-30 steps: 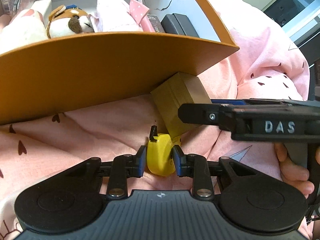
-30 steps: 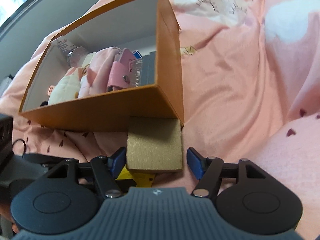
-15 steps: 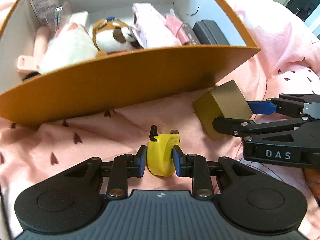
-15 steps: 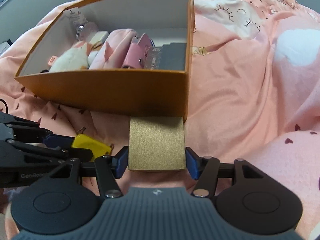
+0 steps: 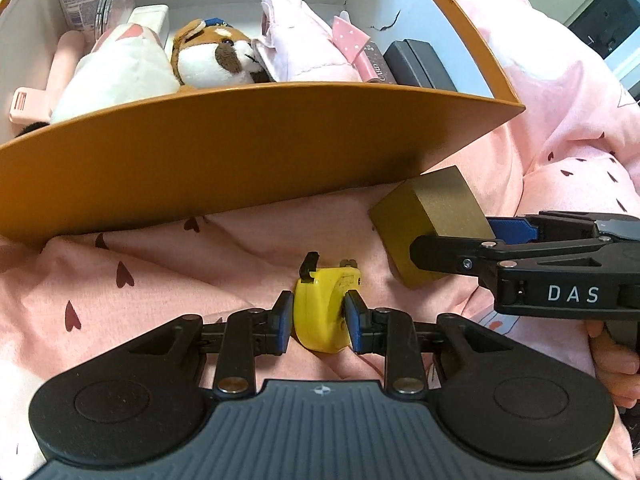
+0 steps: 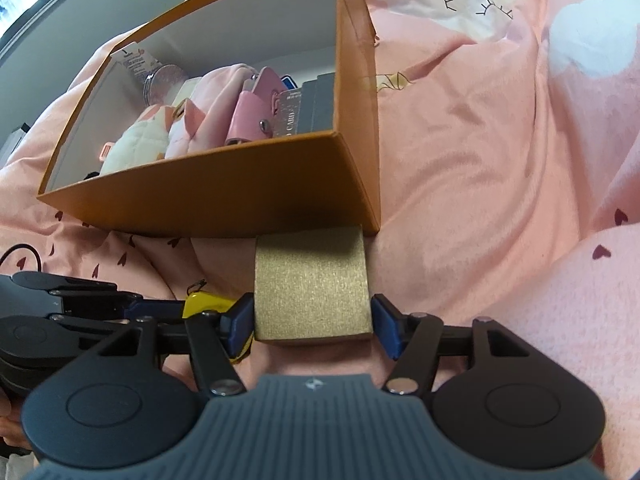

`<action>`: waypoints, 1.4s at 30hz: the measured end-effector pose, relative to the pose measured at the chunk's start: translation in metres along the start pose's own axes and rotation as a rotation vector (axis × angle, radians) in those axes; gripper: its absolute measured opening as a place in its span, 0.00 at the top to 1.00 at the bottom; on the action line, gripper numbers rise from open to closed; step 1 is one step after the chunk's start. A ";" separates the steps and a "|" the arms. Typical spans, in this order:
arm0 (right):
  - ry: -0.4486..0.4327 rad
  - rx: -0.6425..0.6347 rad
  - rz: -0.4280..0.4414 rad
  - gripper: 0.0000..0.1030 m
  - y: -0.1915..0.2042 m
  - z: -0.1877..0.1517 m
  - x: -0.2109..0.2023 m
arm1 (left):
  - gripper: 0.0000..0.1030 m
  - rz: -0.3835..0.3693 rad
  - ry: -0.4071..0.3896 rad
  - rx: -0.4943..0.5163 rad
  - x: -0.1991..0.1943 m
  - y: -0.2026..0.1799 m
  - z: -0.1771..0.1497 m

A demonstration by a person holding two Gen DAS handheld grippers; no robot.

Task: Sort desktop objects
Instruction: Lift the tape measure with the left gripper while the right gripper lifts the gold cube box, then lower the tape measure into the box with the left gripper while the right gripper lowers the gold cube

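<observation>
A pink bedsheet (image 6: 480, 168) with small dark hearts lies rumpled across the bed, printed farther off with white clouds (image 6: 592, 44) and sleepy-eye drawings. A black cable (image 6: 20, 254) loops on it at the left edge. Beyond the bed stands dark furniture (image 5: 612, 12).

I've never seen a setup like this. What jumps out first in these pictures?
An orange box on pink bedding, crammed with soft things, including a plush dog. In front of it, the left hand-held gripper clamps a small yellow tape measure, while the right hand-held gripper pinches a gold box by the orange box's corner.
</observation>
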State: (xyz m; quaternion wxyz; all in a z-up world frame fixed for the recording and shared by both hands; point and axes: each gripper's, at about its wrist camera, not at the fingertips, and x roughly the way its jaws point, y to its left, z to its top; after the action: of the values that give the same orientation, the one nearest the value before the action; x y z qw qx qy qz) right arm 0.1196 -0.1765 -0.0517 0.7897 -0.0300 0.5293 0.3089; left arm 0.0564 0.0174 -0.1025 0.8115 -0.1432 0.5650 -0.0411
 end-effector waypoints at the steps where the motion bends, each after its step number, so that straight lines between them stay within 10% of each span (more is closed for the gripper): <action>1: -0.002 -0.001 0.002 0.39 0.000 0.000 -0.001 | 0.70 0.002 -0.003 0.000 0.006 -0.010 0.002; 14: -0.064 -0.083 0.008 0.39 0.018 -0.004 -0.037 | 0.75 -0.005 -0.059 0.025 -0.039 -0.018 0.010; 27: -0.192 -0.181 0.097 0.39 0.044 0.010 -0.092 | 0.76 -0.184 -0.170 -0.008 -0.114 0.000 0.028; 42: -0.274 -0.203 0.135 0.39 0.047 0.089 -0.082 | 0.76 -0.148 -0.326 -0.126 -0.124 0.041 0.079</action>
State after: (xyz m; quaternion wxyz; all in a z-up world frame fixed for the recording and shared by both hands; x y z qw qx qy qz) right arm 0.1478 -0.1431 0.0708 0.8248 -0.0316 0.3837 0.4141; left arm 0.0811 0.0997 0.0231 0.8764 -0.2397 0.4155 -0.0416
